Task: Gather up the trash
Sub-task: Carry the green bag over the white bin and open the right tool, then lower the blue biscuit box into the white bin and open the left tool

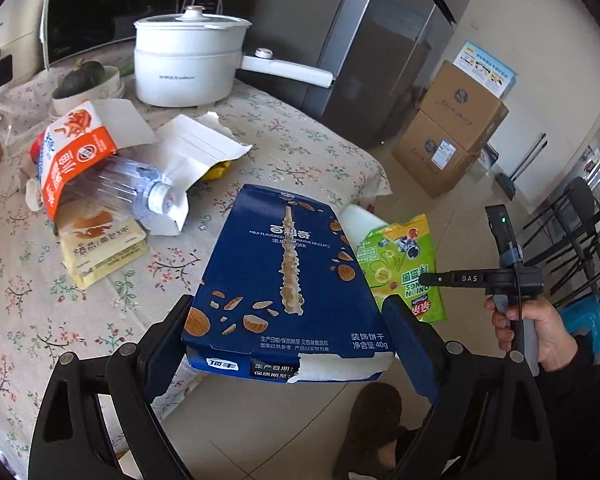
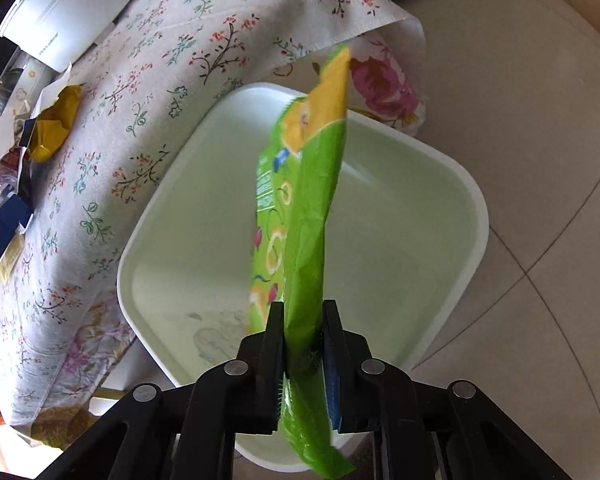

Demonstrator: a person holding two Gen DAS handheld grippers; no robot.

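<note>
Right tongs [image 2: 302, 344] pinch green snack bag [image 2: 300, 208] over white bin [image 2: 440, 184].

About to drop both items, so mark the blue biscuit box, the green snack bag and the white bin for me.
blue biscuit box [image 1: 284, 276], left wrist view, printed top face.
green snack bag [image 2: 312, 208], right wrist view, mid panel above the gripper.
white bin [image 2: 476, 216], right wrist view, right rim.

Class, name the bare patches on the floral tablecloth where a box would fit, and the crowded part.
Bare floral tablecloth lies between the white electric pot and blue biscuit box. Crowded: left, around the clear plastic bottle.
</note>
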